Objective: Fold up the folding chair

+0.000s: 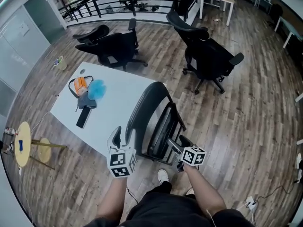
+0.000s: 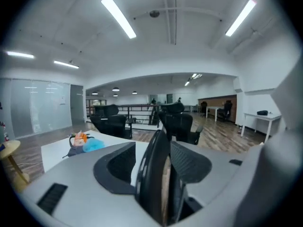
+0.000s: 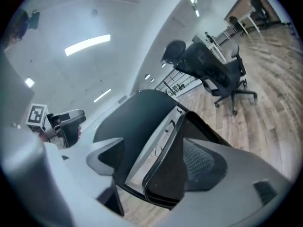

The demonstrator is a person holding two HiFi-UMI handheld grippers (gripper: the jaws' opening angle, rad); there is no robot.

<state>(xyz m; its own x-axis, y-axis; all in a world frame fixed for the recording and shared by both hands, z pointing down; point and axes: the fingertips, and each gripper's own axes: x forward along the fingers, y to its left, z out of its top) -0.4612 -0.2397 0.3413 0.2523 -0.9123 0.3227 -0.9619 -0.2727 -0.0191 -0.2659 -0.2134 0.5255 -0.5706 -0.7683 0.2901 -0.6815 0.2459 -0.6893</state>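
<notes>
A black folding chair with a curved plastic back and metal frame [image 1: 150, 109] stands on the wood-plank floor [image 1: 236, 117] just beside the white rectangular table [image 1: 118, 98], along the table edge nearest the person, its seat swung up close to its back. The left gripper [image 1: 118, 135] hovers over the table's near corner at the top edge of the chair back. In the left gripper view its fingers are released, spread to either side of that thin edge without pinching it. The right gripper [image 1: 176, 148] is on the chair's far side from the table, low by the raised seat. In the right gripper view its fingers are also spread, with the seat panel in the gap, close to one finger and clear of the other. A fluffy blue item [image 1: 96, 89] lies on the table's far half.
</notes>
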